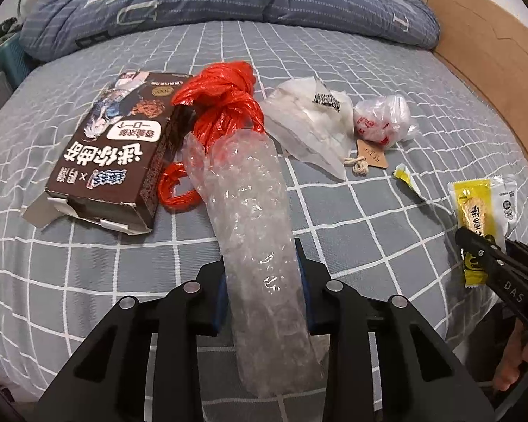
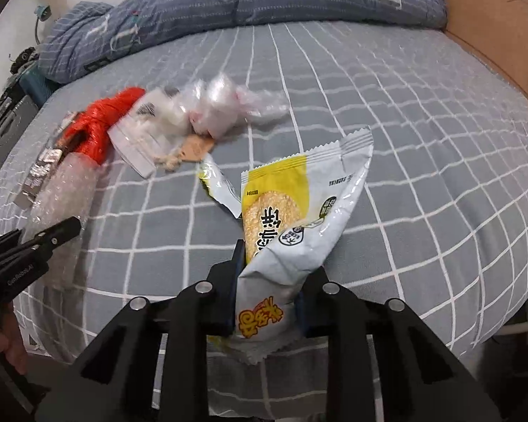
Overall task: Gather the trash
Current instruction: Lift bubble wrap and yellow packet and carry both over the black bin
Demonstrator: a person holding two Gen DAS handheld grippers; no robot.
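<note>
The room is evenly lit, bright but soft, probably from overhead, though no lamp shows. Shadows are faint: a thin dark edge under the brown box (image 1: pixel 112 151) and beneath the bubble wrap (image 1: pixel 257 232), whose plastic throws small white glints. The left wrist view is sharp. The right wrist view smears toward its upper left, where the clear plastic bags (image 2: pixel 225 109) blur. Both fisheye views bow the grid lines of the bedsheet (image 2: pixel 422 161) outward, and black vignette fills the corners.
</note>
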